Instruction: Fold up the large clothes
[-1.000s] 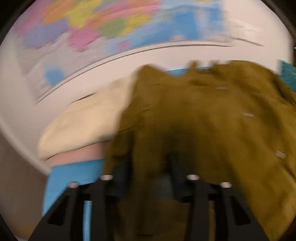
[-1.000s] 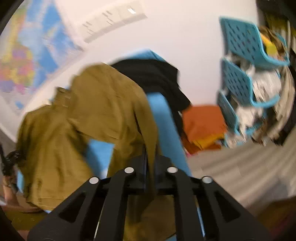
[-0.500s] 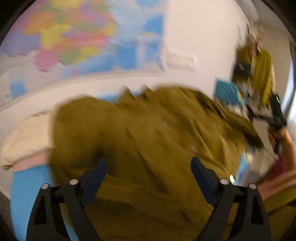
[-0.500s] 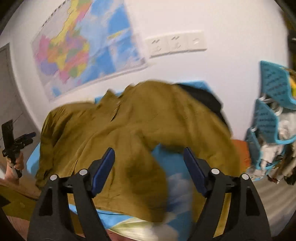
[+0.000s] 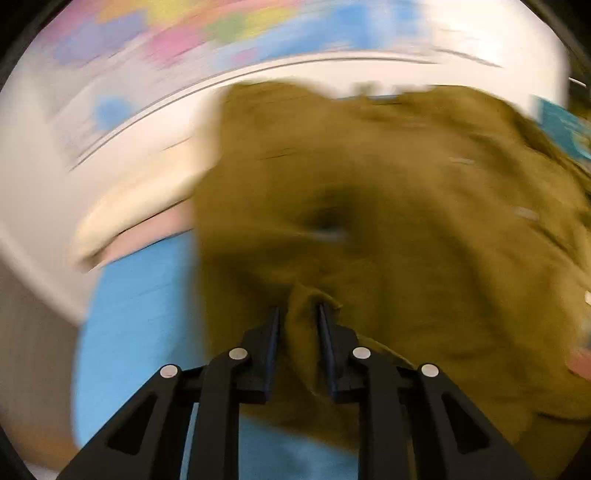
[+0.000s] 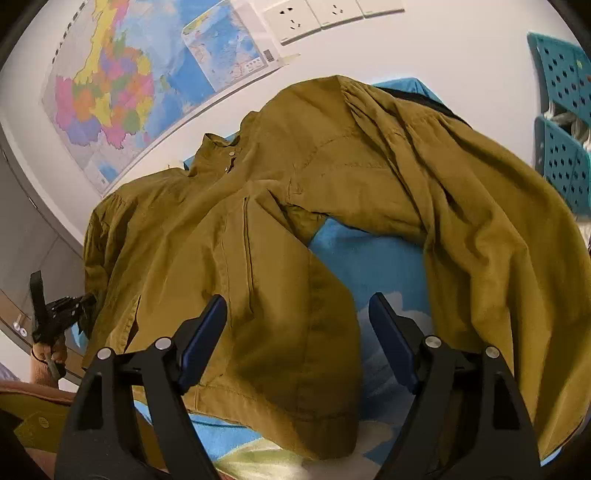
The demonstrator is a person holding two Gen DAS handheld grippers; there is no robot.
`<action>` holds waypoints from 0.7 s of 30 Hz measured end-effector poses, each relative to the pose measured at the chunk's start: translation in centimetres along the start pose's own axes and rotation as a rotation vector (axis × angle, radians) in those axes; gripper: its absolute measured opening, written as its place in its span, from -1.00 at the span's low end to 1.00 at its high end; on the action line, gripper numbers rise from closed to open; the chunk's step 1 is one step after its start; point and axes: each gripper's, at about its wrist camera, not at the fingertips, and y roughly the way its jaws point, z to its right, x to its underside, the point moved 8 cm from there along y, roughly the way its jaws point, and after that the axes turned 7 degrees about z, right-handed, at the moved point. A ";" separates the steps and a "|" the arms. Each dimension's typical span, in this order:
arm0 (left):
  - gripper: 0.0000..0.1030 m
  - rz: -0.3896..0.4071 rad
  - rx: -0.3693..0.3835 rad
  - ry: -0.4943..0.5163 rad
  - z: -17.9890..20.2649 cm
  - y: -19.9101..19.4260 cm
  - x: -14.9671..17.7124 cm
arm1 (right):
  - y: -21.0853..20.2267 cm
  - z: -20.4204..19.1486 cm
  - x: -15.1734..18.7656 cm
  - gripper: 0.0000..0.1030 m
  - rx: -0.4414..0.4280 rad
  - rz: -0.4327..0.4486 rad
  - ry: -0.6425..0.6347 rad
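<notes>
On the far left of the right wrist view, a hand (image 6: pixel 46 354) grips the left gripper (image 6: pixel 79 301), which meets the left edge of the olive jacket (image 6: pixel 258 229). In the left wrist view the left gripper (image 5: pixel 298 314) has a bunched fold of that jacket (image 5: pixel 388 229) between its two fingers (image 5: pixel 272 332); its jaws are closing, and the pads seem to be pinching the cloth, though this picture is badly smeared. To the left of the fold lies a blue sheet (image 5: pixel 140 314), and beyond it a cream pillow (image 5: pixel 147 199) rests against the white wall.

The right wrist view is sharp. A coloured map (image 6: pixel 122 88) hangs on the wall at upper left, with a row of sockets (image 6: pixel 328 14) to its right. Below them the jacket lies spread over the blue sheet (image 6: pixel 369 266), collar toward the wall, one sleeve sweeping down the right side. A bare patch of sheet shows between the front panel and that sleeve. The right gripper (image 6: pixel 297 321) hovers over the jacket's lower hem with its jaws wide and opening; no cloth is caught between its blue-padded fingers (image 6: pixel 203 339). Teal perforated chairs (image 6: pixel 561 110) stand at the far right.
</notes>
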 end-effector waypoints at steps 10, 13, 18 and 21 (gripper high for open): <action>0.28 0.058 0.190 -0.174 -0.3 -2.7 -1.0 | 0.2 -0.5 1.9 0.53 -0.085 -0.056 0.017; 0.53 0.020 0.429 -0.067 4.7 -3.5 0.5 | 0.5 -1.0 2.6 0.47 -0.121 -0.075 0.029; 0.58 -0.132 0.462 0.119 8.3 -2.5 6.0 | 0.6 -1.4 3.4 -0.58 -0.208 -0.087 0.116; -0.12 -0.093 0.396 0.097 7.7 -2.1 5.4 | -1.4 -3.3 3.1 -0.81 -0.323 -0.052 0.148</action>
